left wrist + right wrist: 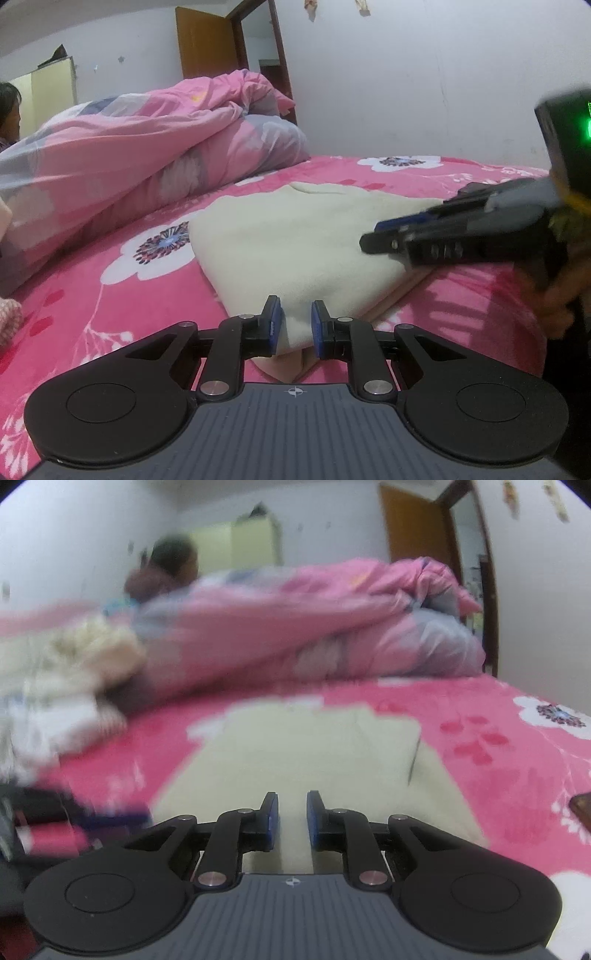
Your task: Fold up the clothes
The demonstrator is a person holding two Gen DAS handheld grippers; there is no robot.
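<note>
Fuzzy pink floral bedspread (92, 295), folded soft cream garment (295, 240) lying flat, both grippers' jaws narrowly parted, empty

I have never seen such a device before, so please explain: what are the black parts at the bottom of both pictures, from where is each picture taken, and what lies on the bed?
The black parts are hand-held grippers; a person holds one in each hand. Each picture comes from a camera on one gripper, looking forward along its two fingers.

In the left view, the left gripper is open at the near edge of a folded cream garment, and the right gripper comes in from the right. In the blurred right view, the right gripper is open above the garment.

The garment lies on a pink flowered bedsheet. Behind it is a bunched pink duvet. Neither gripper holds anything.
</note>
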